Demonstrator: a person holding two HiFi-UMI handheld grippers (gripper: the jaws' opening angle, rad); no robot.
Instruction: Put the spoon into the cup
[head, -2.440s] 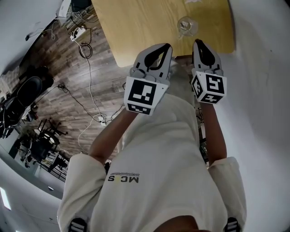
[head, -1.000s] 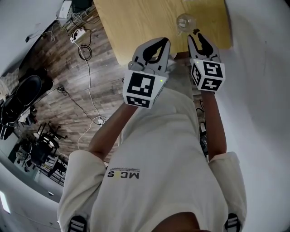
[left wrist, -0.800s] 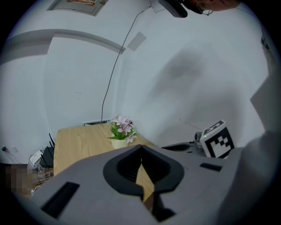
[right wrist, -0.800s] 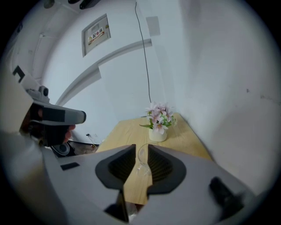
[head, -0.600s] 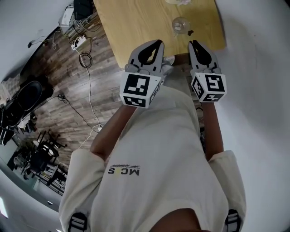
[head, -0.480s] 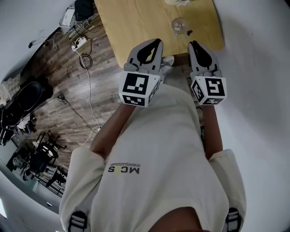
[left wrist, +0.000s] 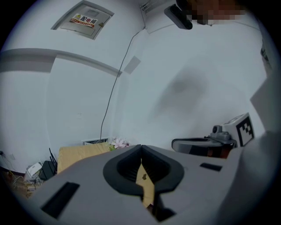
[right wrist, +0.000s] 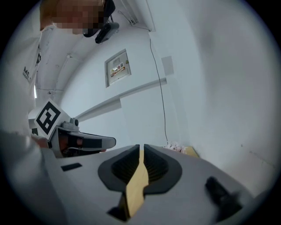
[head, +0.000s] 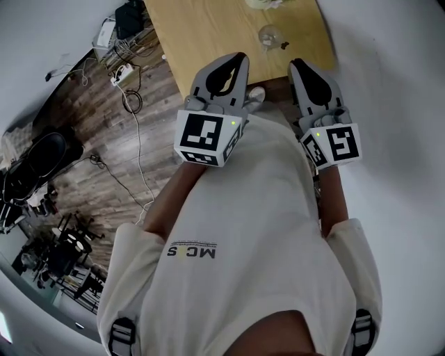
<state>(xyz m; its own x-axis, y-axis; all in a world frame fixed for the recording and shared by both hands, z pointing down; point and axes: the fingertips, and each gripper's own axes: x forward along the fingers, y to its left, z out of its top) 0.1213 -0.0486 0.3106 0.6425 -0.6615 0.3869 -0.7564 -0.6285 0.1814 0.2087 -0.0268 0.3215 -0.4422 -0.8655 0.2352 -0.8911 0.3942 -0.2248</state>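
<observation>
**Edges and open room.** The near edge of the bench (head: 208,35) runs just under the tips of the left tongs (head: 240,57). It lies a little ahead of the tips of the right tongs (head: 296,64). The bench's right edge passes just outside the right tongs' line, close to a white wall (head: 396,104). Left of the left tongs the bench ends, and the ground there is dark wooden floor (head: 90,139) strewn with cables (head: 135,104). The bench top ahead of the left tongs is bare wood. Behind both tongs I see the person's pale shirt (head: 250,229).

**Count.**
- Bench: one.
- Cup (head: 269,35): one, clear glass. It stands on the bench ahead of both tongs, between their two lines and nearer the right one, well apart from either tip.
- Small dark item (head: 284,46): one, just beside the cup on the side toward the right tongs. It is too small for me to say whether it is the spoon.
- Clump of pale flowers (head: 268,3): one, beyond the cup at the bench's far end.
- Tongs: two.

**Tongs.**
- Left: jaws drawn together and meeting at the tips, with only a sliver of bench wood showing through lower down. Nothing is held or touched.
- Right: jaws closed to a thin slit with bench wood showing through. Nothing is held or touched.
- Both are side by side and apart, pointing toward the bench.
</observation>
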